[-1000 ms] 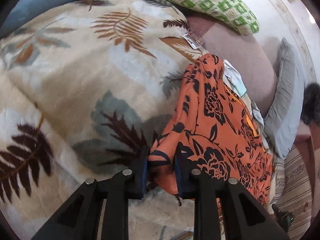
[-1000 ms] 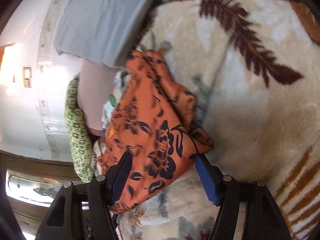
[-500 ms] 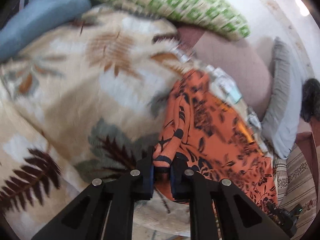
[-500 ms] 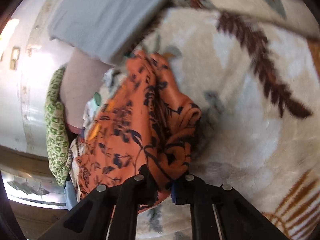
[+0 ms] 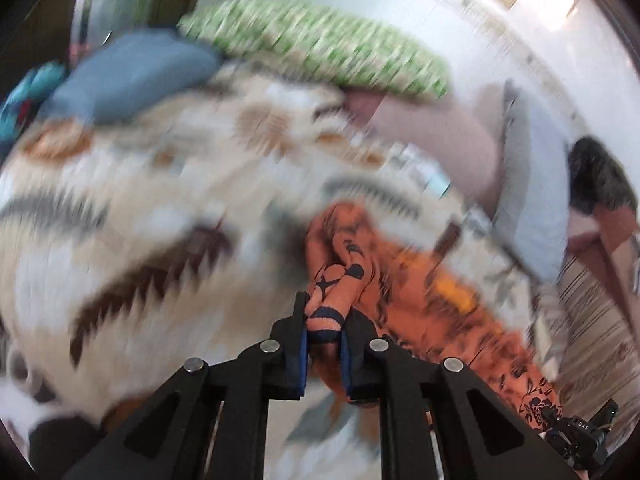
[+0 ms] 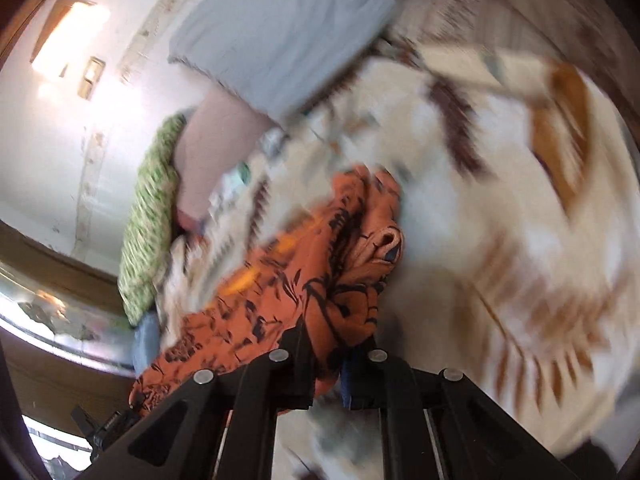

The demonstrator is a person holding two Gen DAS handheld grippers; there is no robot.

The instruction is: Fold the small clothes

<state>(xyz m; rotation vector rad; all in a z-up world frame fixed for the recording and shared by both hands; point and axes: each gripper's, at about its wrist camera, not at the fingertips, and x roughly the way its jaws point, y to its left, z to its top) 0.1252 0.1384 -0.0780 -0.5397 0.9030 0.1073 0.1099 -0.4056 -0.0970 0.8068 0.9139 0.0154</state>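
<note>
An orange garment with dark flower print hangs stretched between both grippers above the leaf-patterned blanket. My left gripper is shut on one bunched corner of it. My right gripper is shut on another bunched corner of the same garment. The cloth sags between them. In the left wrist view the other gripper shows at the lower right, at the garment's far end. Both views are blurred by motion.
The blanket covers the bed. At its head lie a green checked pillow, a blue pillow, a pink pillow and a grey pillow. A white wall stands behind them.
Both grippers closed on the garment's corners and lifted it off the pile and the blanket. The cameras tilted up and now see more of the wall.
</note>
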